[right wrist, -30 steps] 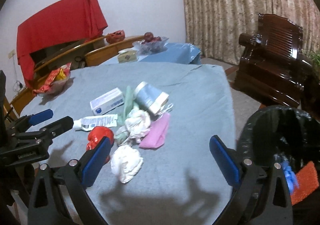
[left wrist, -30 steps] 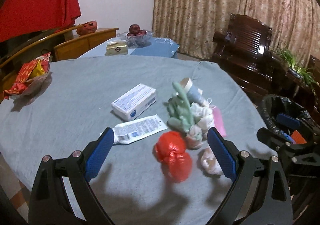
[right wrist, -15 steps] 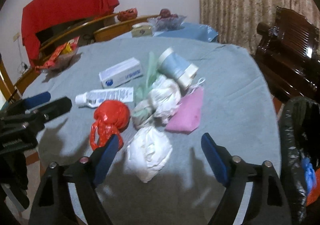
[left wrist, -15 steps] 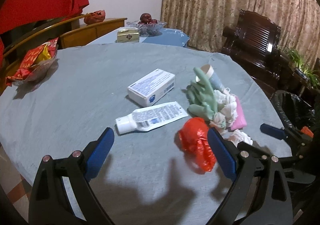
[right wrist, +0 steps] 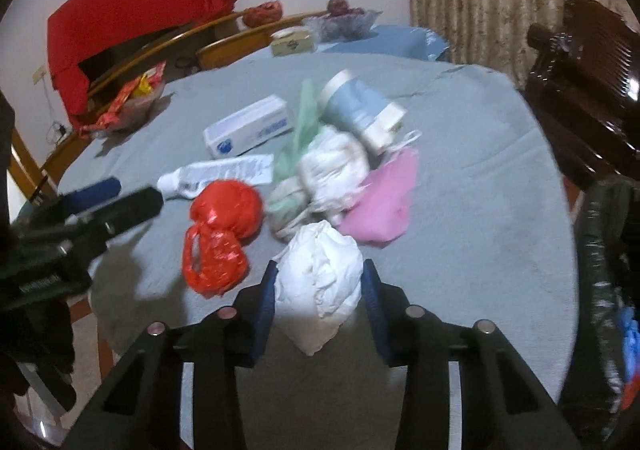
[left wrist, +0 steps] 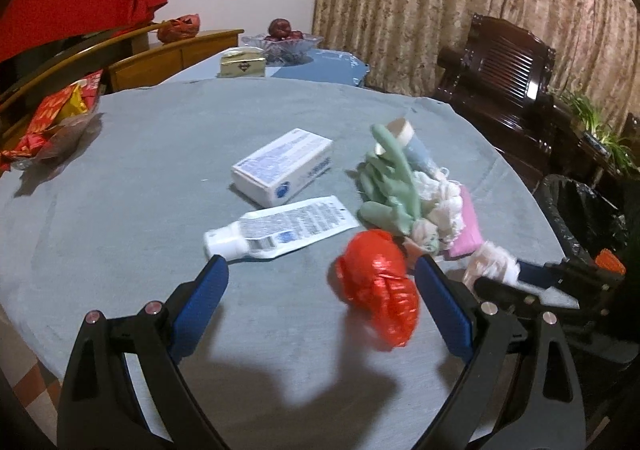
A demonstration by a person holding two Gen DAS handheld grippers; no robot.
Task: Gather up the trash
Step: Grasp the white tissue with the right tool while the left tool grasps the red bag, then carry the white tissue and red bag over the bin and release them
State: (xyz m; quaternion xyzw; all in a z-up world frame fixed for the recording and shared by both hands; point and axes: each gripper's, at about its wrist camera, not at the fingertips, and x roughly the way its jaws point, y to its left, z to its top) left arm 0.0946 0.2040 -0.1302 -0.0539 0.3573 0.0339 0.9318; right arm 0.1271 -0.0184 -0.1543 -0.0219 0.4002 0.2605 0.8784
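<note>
Trash lies on the grey table: a red plastic bag [left wrist: 376, 286] [right wrist: 220, 226], a white tube [left wrist: 280, 226], a white box [left wrist: 284, 166], a green glove [left wrist: 388, 182], a blue cup [right wrist: 360, 110], a pink mask [right wrist: 380, 194] and white crumpled paper [right wrist: 320, 278]. My left gripper [left wrist: 320, 290] is open, with the red bag just inside its right finger. My right gripper [right wrist: 319, 290] has closed on the white crumpled paper, with both pads against its sides. A black bin bag [left wrist: 580, 210] [right wrist: 604, 290] stands to the right of the table.
A snack bag [left wrist: 52, 118] lies at the table's far left. A fruit bowl [left wrist: 282, 40] and a small box [left wrist: 242, 64] sit on a farther blue-covered table. A dark wooden chair [left wrist: 500, 66] stands at the right. The near table edge is just below both grippers.
My right gripper moved forward and closed its fingers from wide open onto the white crumpled paper. My left gripper shifted a little towards the red bag and stayed open.
</note>
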